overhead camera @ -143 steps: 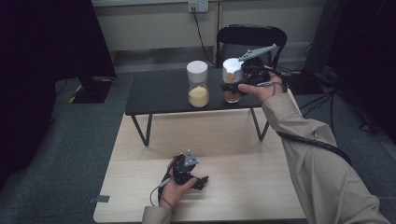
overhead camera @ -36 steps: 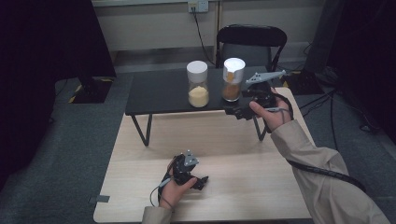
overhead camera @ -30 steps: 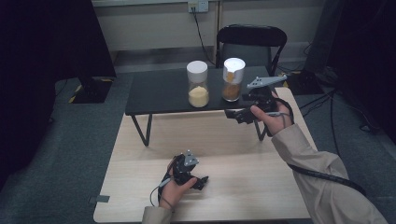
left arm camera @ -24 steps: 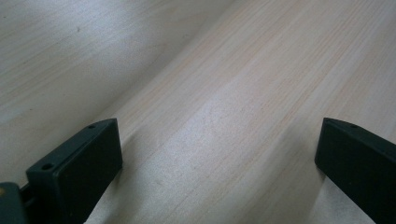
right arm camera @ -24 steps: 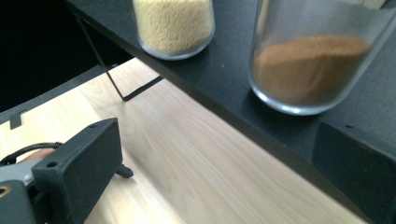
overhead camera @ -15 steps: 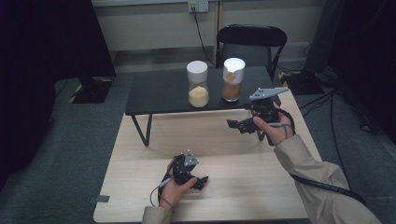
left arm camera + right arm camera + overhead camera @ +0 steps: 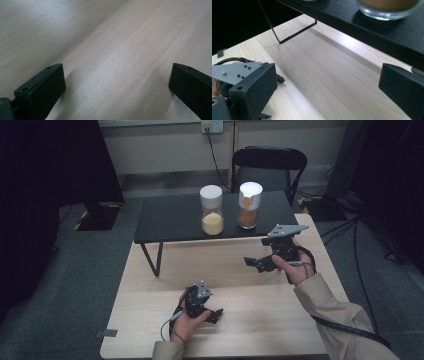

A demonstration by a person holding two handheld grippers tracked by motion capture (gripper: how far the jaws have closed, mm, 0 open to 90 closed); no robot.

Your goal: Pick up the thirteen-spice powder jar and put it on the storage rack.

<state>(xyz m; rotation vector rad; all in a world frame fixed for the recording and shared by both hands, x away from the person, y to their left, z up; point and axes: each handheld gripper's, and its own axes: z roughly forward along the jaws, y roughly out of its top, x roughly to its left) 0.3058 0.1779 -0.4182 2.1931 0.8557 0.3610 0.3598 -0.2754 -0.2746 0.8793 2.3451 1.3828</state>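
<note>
Jaws apart on both sides and holding nothing; my right gripper (image 7: 256, 262) hangs above the wooden surface (image 7: 150, 330) just in front of the black stand (image 7: 170, 217), its jaws turned leftward across the wood rather than at the jars; the jar with the brown filling (image 7: 249, 205) stands on the stand's right part, up and a little left from that gripper, near but apart from it; in the right gripper view its glass base (image 7: 390, 8) shows at the top edge, above the gap between my jaws, with the stand's dark edge between; the jar is upright, its long axis vertical, white cap on top with an orange patch facing my side; the jar with the yellow filling (image 7: 212, 210) stands just beside it on the left, the two apart; my left gripper (image 7: 212, 312) lies low on the near part of the wood, well apart from both jars, so the right hand is plainly nearer; I judge any reach for the brown jar would need my right jaws swung round toward the stand and raised to its level, meeting the glass from the side
</note>
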